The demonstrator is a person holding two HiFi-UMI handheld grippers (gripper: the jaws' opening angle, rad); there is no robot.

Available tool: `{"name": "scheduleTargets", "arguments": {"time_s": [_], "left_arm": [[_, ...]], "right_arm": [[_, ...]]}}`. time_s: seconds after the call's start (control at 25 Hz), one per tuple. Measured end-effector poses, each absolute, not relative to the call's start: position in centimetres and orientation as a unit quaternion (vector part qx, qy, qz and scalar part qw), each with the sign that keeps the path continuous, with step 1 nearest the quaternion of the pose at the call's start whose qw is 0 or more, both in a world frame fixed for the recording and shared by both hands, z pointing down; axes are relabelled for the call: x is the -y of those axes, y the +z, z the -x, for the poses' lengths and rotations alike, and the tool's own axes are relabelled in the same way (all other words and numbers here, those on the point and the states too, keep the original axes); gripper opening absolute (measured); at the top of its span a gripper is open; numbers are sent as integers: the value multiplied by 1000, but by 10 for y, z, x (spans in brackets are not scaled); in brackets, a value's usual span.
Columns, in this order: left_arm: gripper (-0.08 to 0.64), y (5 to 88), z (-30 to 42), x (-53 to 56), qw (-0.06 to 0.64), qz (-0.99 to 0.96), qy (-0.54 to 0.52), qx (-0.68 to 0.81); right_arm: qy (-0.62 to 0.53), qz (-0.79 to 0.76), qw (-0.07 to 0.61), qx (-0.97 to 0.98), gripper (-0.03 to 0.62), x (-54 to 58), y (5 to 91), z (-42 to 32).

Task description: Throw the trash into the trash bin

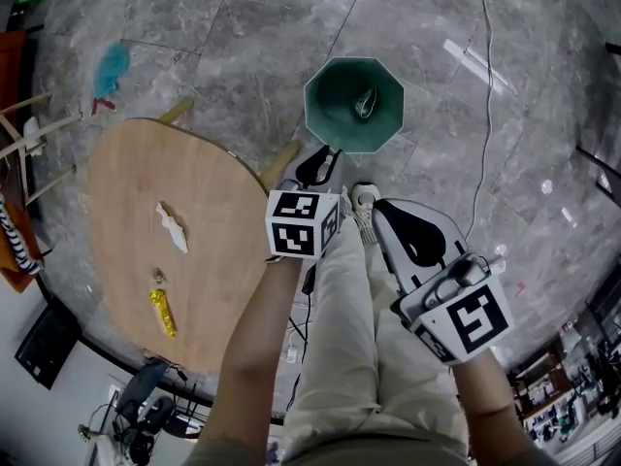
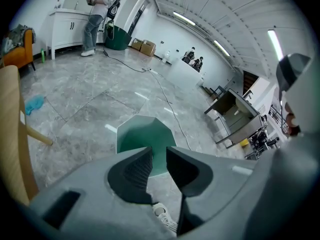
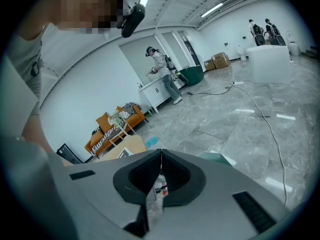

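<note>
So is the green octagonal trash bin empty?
Not empty: the head view shows a small crumpled scrap lying inside the green octagonal trash bin.

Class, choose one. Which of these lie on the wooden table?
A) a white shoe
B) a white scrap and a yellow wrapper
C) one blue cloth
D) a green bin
B: the head view shows a white scrap and a yellow wrapper lying on the wooden table.

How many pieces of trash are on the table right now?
2: a crumpled white paper near the middle of the table, a yellow wrapper toward its near edge. A small scrap beside it may be a third. The right tongs hold a clear wrapper.
</note>
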State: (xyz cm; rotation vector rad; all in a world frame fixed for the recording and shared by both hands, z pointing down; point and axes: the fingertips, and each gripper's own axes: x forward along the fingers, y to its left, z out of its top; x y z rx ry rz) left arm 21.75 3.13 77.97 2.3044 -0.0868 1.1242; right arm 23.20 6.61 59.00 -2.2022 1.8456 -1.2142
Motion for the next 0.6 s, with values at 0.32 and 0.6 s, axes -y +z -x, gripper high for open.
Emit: {"name": "scheduleTargets", "arguments": {"time_s": [0.32,0.6], "left_arm": [[83,763,-213,-28,287,-865,409,36],[83,740,-210,-29,284,-871,399,37]], "right_arm": [[-379,704,9,-600,9,-61,576,-227],[-370,703,7,-607,9,-61,559,-221]]}}
